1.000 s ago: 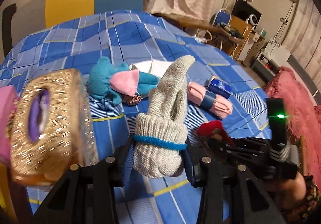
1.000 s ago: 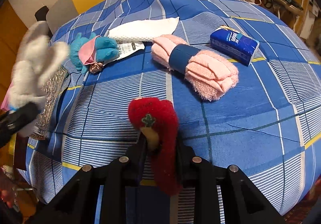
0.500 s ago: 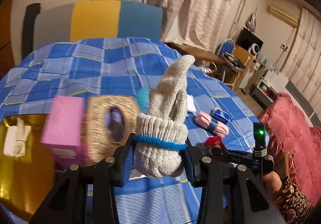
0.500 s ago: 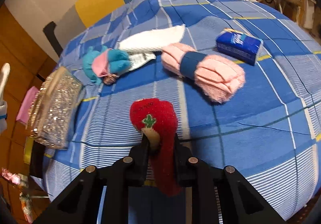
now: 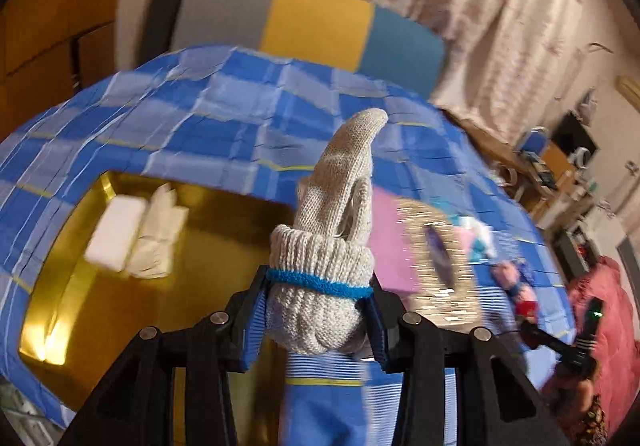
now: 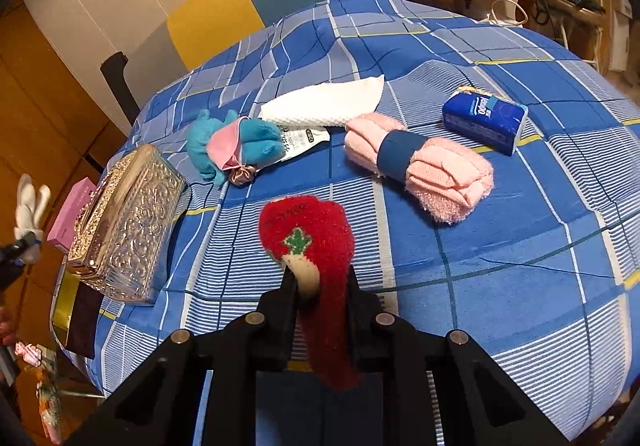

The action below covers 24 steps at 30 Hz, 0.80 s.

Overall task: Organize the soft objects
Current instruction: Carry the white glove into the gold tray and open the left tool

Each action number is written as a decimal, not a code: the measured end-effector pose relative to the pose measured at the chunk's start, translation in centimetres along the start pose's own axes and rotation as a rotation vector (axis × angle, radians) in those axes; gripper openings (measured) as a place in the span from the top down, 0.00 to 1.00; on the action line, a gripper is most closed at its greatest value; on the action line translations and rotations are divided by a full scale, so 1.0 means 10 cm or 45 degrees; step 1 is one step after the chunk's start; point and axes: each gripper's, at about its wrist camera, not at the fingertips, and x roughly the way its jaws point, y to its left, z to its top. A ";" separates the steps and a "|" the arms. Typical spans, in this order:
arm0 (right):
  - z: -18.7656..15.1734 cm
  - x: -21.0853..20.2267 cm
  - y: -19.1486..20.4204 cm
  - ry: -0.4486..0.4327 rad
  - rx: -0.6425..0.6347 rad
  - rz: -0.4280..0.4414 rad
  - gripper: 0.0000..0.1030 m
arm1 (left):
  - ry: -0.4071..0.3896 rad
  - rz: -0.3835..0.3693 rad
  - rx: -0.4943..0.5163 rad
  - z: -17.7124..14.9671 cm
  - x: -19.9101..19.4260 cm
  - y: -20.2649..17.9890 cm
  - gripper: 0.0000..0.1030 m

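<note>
My left gripper (image 5: 316, 320) is shut on a rolled grey knit glove (image 5: 326, 242) with a blue cuff band, held in the air over a gold tray (image 5: 224, 230) at the table's left edge. Two white folded cloths (image 5: 136, 232) lie in the tray. My right gripper (image 6: 320, 286) is shut on a red fuzzy sock (image 6: 316, 246) with a green motif, above the blue checked tablecloth (image 6: 500, 246). On the cloth lie a pink rolled towel (image 6: 420, 162), a teal and pink plush bundle (image 6: 236, 146) and a white cloth (image 6: 324, 106).
A gold embossed tissue box (image 6: 124, 222) and a pink box (image 6: 72, 222) stand at the table's left side, beside the tray. A blue tissue pack (image 6: 484, 118) lies at the right. A chair (image 6: 256, 2) stands behind the table.
My left gripper has swung left with the glove, from over the table's middle to above the gold tray. My right gripper has drawn back slightly with the red sock.
</note>
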 end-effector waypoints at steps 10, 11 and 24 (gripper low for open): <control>-0.09 -0.12 0.03 -0.039 0.008 -0.032 0.80 | 0.222 0.112 -0.113 -0.05 0.66 0.74 0.58; -0.12 -0.16 0.04 -0.053 0.012 -0.033 0.80 | 0.243 0.117 -0.115 -0.05 0.73 0.80 0.58; -0.39 -0.64 0.39 -0.145 0.055 0.024 0.80 | 0.303 0.254 -0.179 0.05 1.08 1.27 0.50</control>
